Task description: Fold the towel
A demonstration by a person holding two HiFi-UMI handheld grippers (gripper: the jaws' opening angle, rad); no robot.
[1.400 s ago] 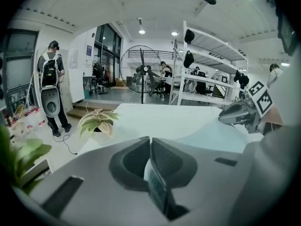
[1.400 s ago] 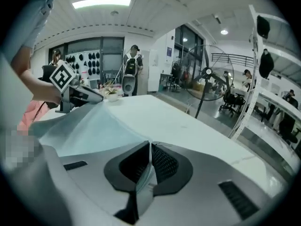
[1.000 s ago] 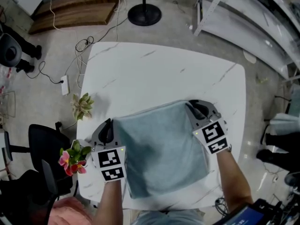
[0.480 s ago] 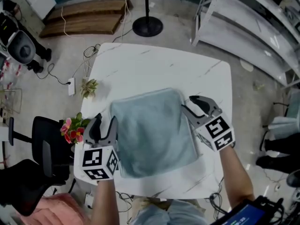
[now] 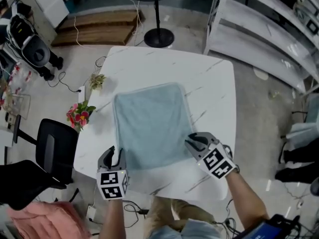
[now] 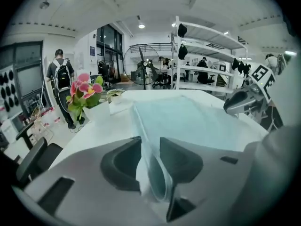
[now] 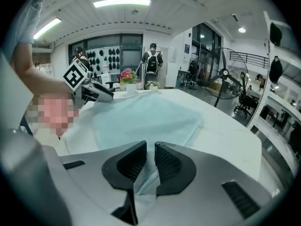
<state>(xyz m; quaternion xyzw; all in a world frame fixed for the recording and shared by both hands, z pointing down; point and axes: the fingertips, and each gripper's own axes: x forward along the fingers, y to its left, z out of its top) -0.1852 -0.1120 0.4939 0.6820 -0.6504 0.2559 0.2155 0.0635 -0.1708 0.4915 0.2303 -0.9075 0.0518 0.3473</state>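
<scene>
The towel (image 5: 149, 126) lies flat in the middle of the white tabletop (image 5: 212, 83), its near edge towards me. My left hand-held gripper (image 5: 111, 153) is at the near left corner. Its jaws have just been closing, and a bulge of pale blue cloth fills the gap between them, so I read it as clamped on the towel. My right hand-held gripper (image 5: 192, 142) is at the near right corner. Its jaws have also just been closing and stand nearly together, with the towel's edge caught low between them.

My worry is the right bite. It looks thin and close to the hem, so a quick lift could pull that corner free. The left holds a thick wad, perhaps more cloth than the corner alone, which would leave a crooked crease. If I raise one hand ahead of the other, the fold line skews. If I carry too low, the cloth drags and bunches.

Beyond the towel's far edge there is bare tabletop, and open marble to the right. The left side is tighter. The pink flowers (image 5: 79, 114) and a small plant (image 5: 97, 79) stand at the tabletop's left rim, near the towel's left edge, so a wide left swing could knock them. The towel's near edge lies close to the tabletop's near rim, leaving little room to pull back.
</scene>
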